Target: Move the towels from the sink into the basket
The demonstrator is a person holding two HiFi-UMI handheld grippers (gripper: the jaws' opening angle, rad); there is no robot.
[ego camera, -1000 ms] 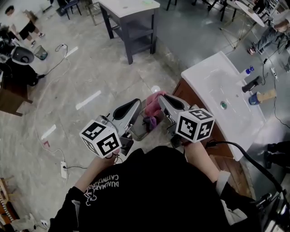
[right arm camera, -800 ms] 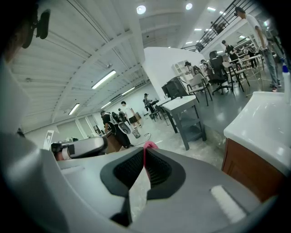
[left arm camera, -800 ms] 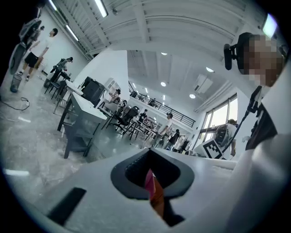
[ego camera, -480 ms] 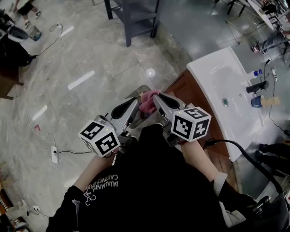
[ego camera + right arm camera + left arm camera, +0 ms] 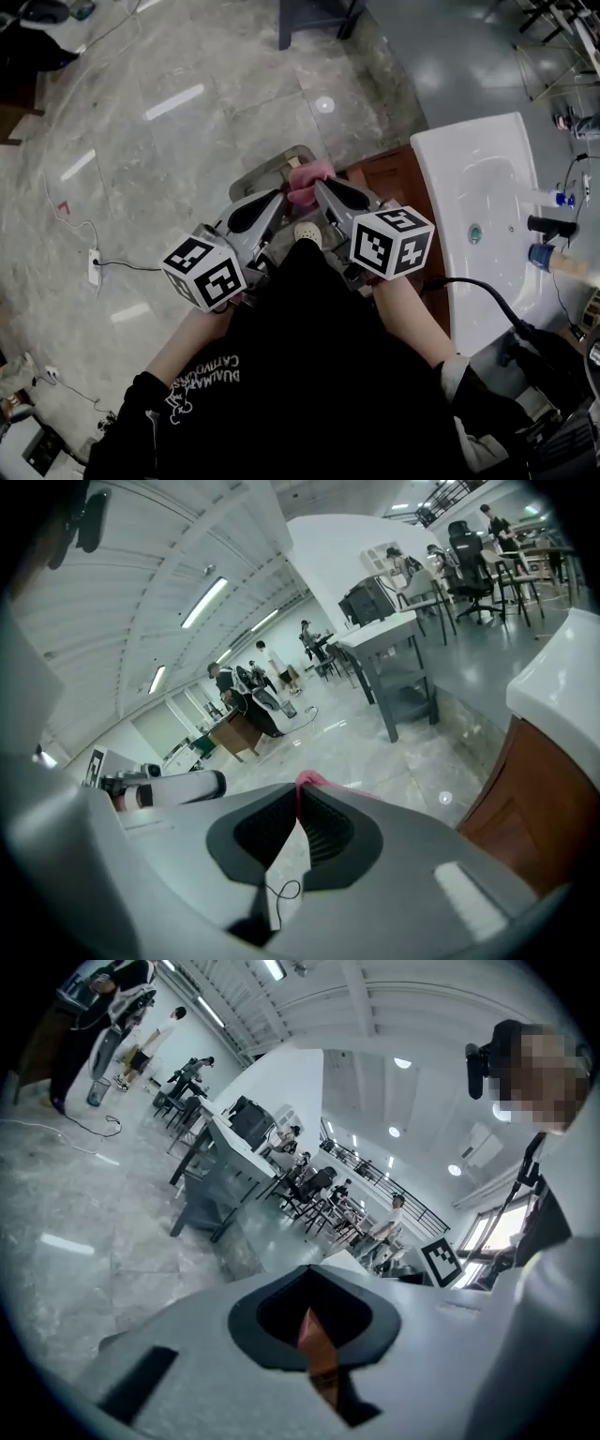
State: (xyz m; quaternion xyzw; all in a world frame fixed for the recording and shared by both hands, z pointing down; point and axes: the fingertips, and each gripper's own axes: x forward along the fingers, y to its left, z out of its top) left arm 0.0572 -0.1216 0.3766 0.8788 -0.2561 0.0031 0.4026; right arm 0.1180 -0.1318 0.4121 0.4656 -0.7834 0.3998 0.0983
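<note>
L hand-held gripper (image 5: 278, 195) & R hand-held gripper (image 5: 318, 185) both pinch pink towel (image 5: 306, 178); basket (image 5: 264, 168) mostly hidden underneath.

The left gripper (image 5: 279, 197) and the right gripper (image 5: 321, 187) have sunk together, carrying the pink towel (image 5: 306, 178) pinched in their jaws down close over the basket (image 5: 255, 171), while the sink (image 5: 441, 178) has slid toward the head view's right edge.

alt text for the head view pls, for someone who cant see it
Seen from above, a person in a black top holds the left gripper and right gripper tip to tip, both pinching a pink towel above a basket on the stone floor. A white sink on a wooden cabinet stands at right.
</note>
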